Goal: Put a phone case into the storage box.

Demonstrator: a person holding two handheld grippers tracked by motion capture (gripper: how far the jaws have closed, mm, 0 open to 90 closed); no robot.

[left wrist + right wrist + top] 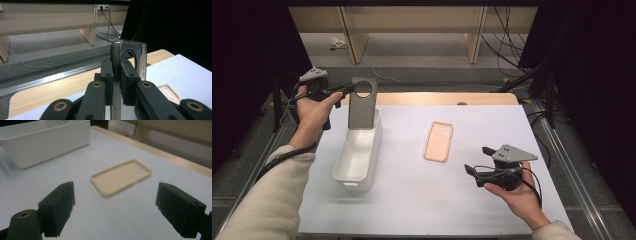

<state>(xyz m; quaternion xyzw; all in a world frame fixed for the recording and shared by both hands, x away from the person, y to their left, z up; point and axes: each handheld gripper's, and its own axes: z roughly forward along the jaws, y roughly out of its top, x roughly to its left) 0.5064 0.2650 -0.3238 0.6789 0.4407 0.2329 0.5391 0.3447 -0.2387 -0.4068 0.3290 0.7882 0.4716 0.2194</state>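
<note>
My left gripper (349, 90) is shut on a grey phone case (362, 106), pinching its edge near the round camera hole. The case stands upright, its lower end at the far end of a white bin (343, 156). In the left gripper view the pads (107, 75) clamp the thin grey case (130, 50). A beige phone case (438, 141) lies flat, hollow side up, on the white mat. My right gripper (476, 160) hovers open to the right of it and nearer to me. Its jaws (116, 195) stand wide apart, pointing at the beige case (120, 177).
The white bin (45, 142) sits left of centre on the white mat (422, 200), which covers a wooden table (442, 98). Beyond the table are wooden furniture legs (475, 45), floor cables (507, 45) and a metal rail (562, 160) at the right.
</note>
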